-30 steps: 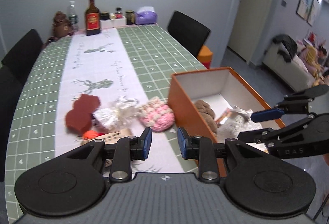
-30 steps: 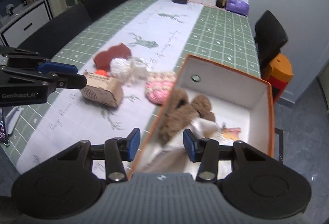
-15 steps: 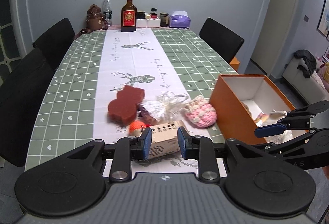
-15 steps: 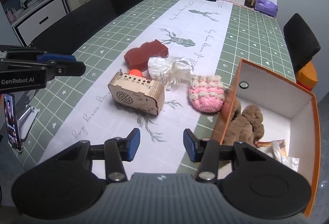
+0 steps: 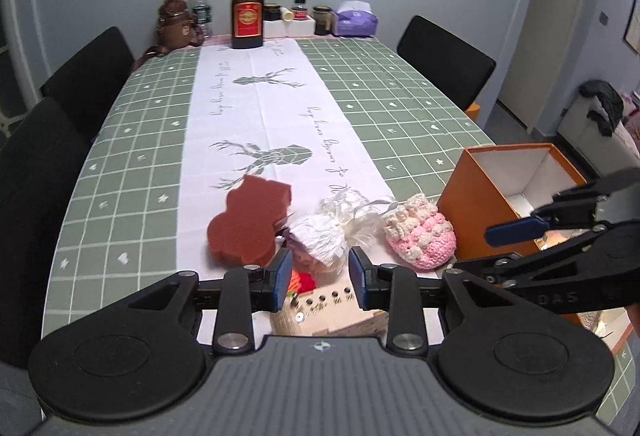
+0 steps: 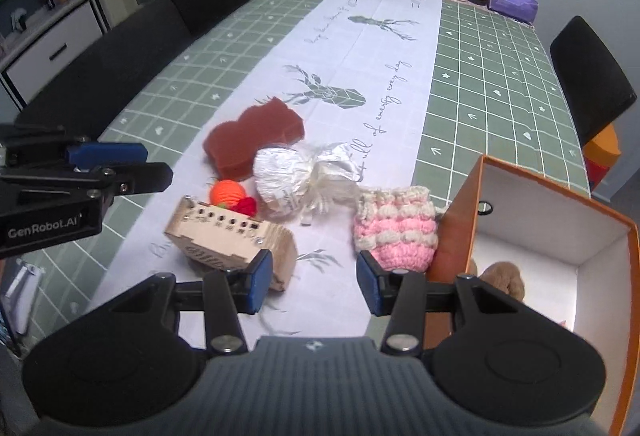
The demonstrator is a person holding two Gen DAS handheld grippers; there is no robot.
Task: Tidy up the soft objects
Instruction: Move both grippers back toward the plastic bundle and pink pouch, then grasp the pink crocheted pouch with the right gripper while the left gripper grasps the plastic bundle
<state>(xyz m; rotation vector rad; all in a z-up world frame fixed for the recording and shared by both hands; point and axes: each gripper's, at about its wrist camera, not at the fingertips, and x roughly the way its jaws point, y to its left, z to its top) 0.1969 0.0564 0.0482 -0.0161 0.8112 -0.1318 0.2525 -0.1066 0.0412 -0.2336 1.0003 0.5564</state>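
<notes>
Landmark: orange box [image 6: 460, 220]. Pink crochet pouch [image 6: 394, 232] lay touching its left wall, long axis crosswise, just ahead of the right gripper [image 6: 316, 286], the nearer one, parted and empty. Left gripper [image 5: 320, 278], opening and empty, faced the white bundle [image 5: 320, 236]. Tablecloth [image 6: 328, 300] beside the pouch lay bare.
</notes>
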